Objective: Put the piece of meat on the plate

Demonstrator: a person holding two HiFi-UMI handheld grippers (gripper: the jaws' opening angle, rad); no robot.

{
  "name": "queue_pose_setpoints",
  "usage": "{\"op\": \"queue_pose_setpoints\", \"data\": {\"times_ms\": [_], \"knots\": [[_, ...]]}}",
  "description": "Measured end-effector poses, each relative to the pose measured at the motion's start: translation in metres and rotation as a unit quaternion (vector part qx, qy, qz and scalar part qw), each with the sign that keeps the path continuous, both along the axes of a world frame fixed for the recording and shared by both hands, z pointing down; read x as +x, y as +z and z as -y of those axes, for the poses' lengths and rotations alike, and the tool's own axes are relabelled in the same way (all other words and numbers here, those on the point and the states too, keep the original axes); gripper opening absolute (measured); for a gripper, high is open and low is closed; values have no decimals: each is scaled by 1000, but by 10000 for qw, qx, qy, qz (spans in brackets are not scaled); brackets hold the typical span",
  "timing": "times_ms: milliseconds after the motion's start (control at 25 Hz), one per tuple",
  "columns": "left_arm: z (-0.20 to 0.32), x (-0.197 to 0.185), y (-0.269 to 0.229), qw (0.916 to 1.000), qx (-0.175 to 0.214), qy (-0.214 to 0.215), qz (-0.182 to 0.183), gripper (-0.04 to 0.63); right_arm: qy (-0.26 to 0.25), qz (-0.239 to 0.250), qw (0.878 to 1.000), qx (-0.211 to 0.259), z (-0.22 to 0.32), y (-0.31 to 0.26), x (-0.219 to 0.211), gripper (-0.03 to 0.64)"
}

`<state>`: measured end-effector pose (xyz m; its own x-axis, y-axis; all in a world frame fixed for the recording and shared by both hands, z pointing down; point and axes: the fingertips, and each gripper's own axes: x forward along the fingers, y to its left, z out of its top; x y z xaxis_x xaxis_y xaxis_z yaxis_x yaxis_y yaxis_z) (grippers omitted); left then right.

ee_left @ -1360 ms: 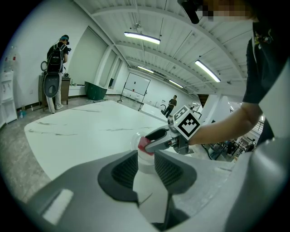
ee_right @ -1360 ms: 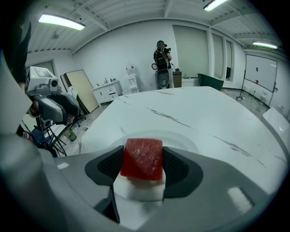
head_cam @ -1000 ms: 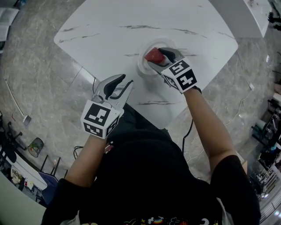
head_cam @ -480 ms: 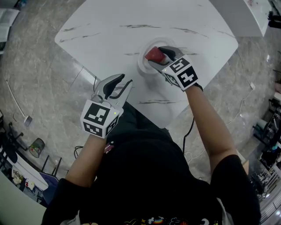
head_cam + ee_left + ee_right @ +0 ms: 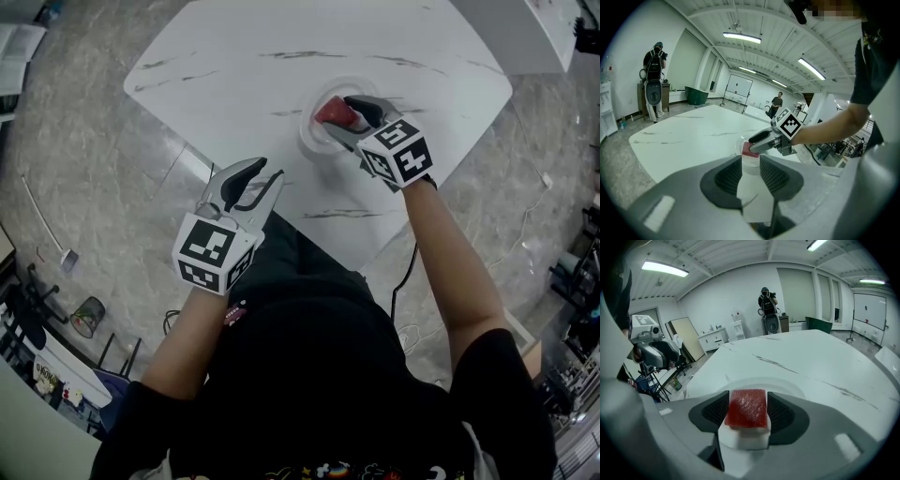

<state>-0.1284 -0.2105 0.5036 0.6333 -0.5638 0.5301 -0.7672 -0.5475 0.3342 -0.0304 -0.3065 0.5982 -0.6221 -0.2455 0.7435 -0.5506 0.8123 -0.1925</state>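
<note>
A red square piece of meat (image 5: 748, 408) sits between the pads of my right gripper (image 5: 748, 398), and both its side edges meet the pads. The jaws have just been closing on it. From the head view, the meat (image 5: 332, 112) is low over the round white plate (image 5: 308, 141), with the right gripper (image 5: 341, 118) reaching in from the right. I cannot tell whether the meat rests on the plate. My left gripper (image 5: 259, 175) is open and empty at the table's near edge, pointing toward the plate (image 5: 740, 142) and meat (image 5: 749, 149).
The plate stands on a white marble-look table (image 5: 244, 75) whose near corner points at the person. A second white table (image 5: 525, 28) is at the far right. A person with equipment (image 5: 768, 305) stands beyond the table's far side.
The right gripper stays at the plate with the meat between its fingers. The left gripper has kept its place. Only the head view has shifted slightly.
</note>
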Motion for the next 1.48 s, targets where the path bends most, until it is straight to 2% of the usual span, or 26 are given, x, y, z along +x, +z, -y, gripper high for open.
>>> {"op": "queue_pose_setpoints", "data": {"times_ms": [160, 280, 360, 480, 920, 1240, 1480], "knots": [[0, -1, -5, 9999, 57, 63, 56, 218, 160, 202, 9995, 170, -3, -18, 2, 276], [2, 3, -10, 9998, 122, 156, 76, 218, 323, 481, 9972, 473, -6, -43, 2, 236], [5, 5, -12, 9995, 162, 234, 113, 218, 532, 775, 9926, 771, -8, -67, 4, 166], [8, 6, -11, 9991, 190, 345, 184, 218, 1007, 1127, 9826, 1079, -16, -99, 13, 26], [26, 9, -30, 9959, 492, 696, 293, 219, 2314, 1436, 9480, 1647, -51, -167, 60, 25], [40, 11, -51, 9931, 807, 798, 286, 219, 2886, 1452, 9240, 2047, -68, -206, 87, 25], [45, 5, -59, 9923, 966, 726, 257, 219, 3479, 1261, 8929, 2567, -76, -242, 114, 25]]}}
